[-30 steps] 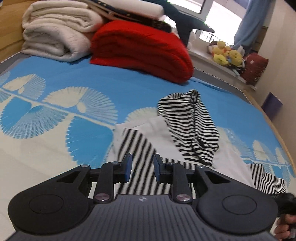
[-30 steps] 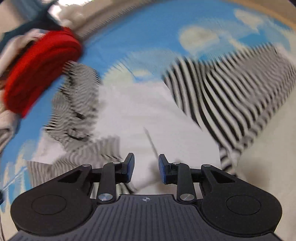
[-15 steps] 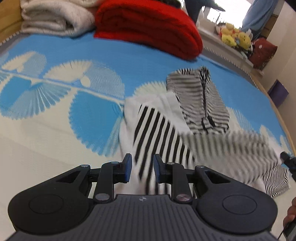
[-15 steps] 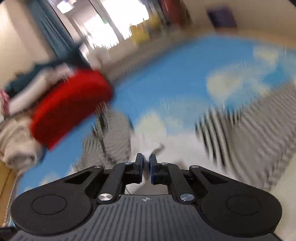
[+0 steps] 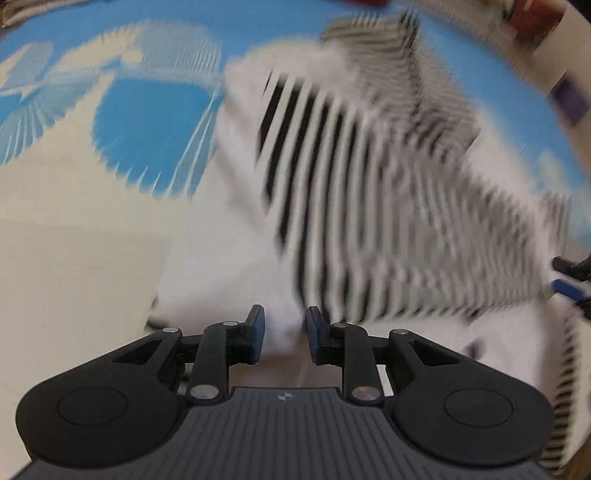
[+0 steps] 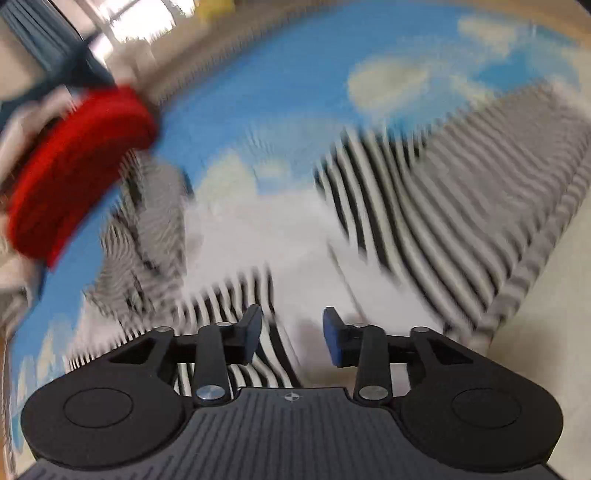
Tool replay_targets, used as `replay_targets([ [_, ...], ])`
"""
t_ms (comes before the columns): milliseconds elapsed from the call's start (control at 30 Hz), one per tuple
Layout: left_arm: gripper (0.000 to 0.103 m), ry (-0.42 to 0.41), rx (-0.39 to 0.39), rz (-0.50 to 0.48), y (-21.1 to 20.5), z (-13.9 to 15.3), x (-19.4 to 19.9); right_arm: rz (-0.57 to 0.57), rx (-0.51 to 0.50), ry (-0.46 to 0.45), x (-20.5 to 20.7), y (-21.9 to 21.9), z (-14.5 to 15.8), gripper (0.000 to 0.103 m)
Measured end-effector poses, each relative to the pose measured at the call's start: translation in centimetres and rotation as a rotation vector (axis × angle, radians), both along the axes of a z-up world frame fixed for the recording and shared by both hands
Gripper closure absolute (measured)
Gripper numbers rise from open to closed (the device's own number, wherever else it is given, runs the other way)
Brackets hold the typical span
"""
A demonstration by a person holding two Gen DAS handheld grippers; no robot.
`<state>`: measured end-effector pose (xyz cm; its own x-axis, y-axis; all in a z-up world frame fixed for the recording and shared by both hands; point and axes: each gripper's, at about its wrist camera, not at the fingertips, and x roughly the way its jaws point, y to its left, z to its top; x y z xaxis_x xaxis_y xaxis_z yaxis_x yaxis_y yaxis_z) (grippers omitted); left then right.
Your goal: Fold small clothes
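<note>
Here, the left gripper (image 5: 282, 328) hangs narrowly parted above the white, black-striped small garment (image 5: 369, 192) spread on the blue-and-cream patterned bedsheet (image 5: 147, 129), seemingly seeking an edge; the right gripper (image 6: 291, 334), its jaws just opened, holds nothing.

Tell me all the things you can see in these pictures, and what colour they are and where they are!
Striped garment: one, black-and-white stripes with plain white parts, spread on the bed in front of both claws; blurred.
Bedsheet: one, blue with cream fan patterns, under the garment.
Red blanket: one, red, folded, at the left of the right wrist view.
Window: one, bright, top left of the right wrist view; blurred.
Left claw: one, black with blue pads, jaws apart over the garment's white edge.
Right claw: one, black with blue pads, jaws have just been opening, apart above the garment, nothing gripped.
</note>
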<state>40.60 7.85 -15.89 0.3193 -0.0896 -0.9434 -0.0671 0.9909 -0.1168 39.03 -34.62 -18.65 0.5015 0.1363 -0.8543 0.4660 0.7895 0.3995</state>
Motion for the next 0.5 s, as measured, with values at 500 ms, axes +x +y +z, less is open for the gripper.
replay_targets([
  [500, 0.071, -0.09, 0.05, -0.068, -3.6, 2.8, 0.3, -0.117, -0.043, 0.04, -0.3, -4.8, -0.3, 0.06],
])
